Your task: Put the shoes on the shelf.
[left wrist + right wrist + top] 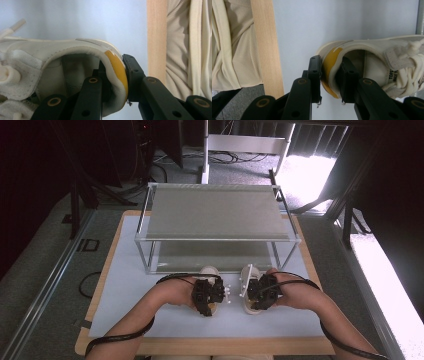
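White shoes sit just in front of the rack (217,237). We pinch each heel collar so both can lift together: left gripper (117,82) on the left shoe (50,62), right gripper (330,77) on the right shoe (374,62).

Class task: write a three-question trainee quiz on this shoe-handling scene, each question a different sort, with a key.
1. True or false: the left gripper is clamped on the heel of the left shoe.
2. Which part of the right shoe does the right gripper pinch? A toe B laces C heel
3. Fill in: beyond both shoes stands a metal ____.

Key: 1 true; 2 C; 3 rack
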A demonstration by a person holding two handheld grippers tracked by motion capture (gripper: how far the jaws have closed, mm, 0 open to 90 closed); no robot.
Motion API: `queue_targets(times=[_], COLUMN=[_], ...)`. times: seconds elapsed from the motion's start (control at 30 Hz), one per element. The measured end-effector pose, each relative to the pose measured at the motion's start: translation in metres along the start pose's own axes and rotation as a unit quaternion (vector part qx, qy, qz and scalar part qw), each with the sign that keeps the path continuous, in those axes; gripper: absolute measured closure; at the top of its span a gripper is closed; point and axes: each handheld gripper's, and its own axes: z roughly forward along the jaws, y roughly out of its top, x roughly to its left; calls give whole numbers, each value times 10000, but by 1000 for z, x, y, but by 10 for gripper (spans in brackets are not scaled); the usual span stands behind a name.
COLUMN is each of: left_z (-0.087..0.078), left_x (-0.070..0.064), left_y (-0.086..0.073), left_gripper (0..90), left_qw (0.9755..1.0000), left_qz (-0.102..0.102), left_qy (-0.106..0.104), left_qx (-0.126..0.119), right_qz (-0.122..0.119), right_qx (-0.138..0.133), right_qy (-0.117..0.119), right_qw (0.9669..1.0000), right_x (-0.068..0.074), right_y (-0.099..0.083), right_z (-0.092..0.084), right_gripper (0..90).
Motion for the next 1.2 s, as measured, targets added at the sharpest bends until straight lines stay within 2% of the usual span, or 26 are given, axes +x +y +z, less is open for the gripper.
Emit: queue_targets(times=[0.3,0.4,0.53,0.67,0.7,0.9,0.97,1.03,1.2], left_z=[-2,-1,-2,-4,-4,-1,0,1,5], left_x=[15,26,32,40,41,53,56,59,69], left_y=[11,12,14,17,18,22,22,22,20], left_gripper=[779,779,779,779,779,779,779,779,779], left_qw=[9999,10000,9999,9998,9999,9999,9999,9997,9995], left_qz=[84,-15,-73,57,36,62,52,73,77], left_qy=[-8,41,40,74,68,35,64,177,241], left_qx=[-67,-83,-124,-161,-133,-125,-150,-121,-197], right_qz=[94,143,170,179,179,232,219,212,186], right_qx=[-70,-28,-59,-64,-64,-66,-69,-53,-107], right_qy=[-140,-185,-199,-271,-271,-270,-291,-363,-494], right_qw=[9998,9997,9996,9995,9995,9993,9993,9991,9985], right_x=[-8,-13,-16,-22,-22,-35,-37,-43,-56], right_y=[-4,-6,-9,-10,-10,-10,-10,-10,-10], right_z=[-6,-7,-7,-4,-4,-2,-1,0,3], right_gripper=[743,743,743,744,744,744,744,745,744])
